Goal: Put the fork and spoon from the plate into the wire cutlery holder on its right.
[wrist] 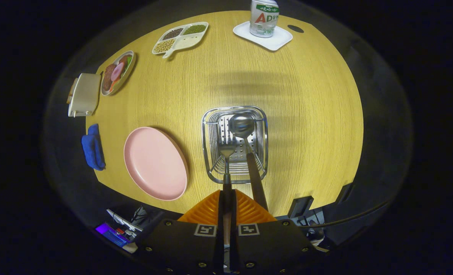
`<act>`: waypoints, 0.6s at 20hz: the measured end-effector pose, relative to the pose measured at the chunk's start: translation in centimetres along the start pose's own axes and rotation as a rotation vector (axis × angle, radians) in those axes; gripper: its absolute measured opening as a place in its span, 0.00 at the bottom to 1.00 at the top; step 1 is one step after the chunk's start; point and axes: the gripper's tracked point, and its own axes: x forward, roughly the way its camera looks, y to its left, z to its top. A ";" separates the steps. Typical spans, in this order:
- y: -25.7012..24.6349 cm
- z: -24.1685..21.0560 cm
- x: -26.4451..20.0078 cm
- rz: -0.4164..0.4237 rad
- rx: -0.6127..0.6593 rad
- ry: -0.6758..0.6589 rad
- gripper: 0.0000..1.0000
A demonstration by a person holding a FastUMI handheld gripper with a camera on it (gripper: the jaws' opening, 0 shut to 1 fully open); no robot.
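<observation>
Hanging above the wire cutlery holder (234, 144), gripper (226, 198) clenched on the fork (226, 152) handle, tines down inside. Spoon (242, 126) already leaning there; lower handle hidden behind fingers. Pink plate (155, 163) bare beside.

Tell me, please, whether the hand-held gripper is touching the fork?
Touching: the gripper view shows the hand-held gripper closed on the fork handle, held over the holder.

Just ahead of the gripper (226, 193), whose fingers clamp the fork (226, 152), the wire cutlery holder (211, 152) stands with the spoon (243, 128) leaning inside. Beside it lies the pink plate (153, 164). Beyond the holder, bare table (306, 99) runs to a bottle (263, 17) on a white tray (278, 40).
</observation>
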 end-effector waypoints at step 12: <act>1.0 -0.2 -0.6 0.019 0.034 0.011 0.14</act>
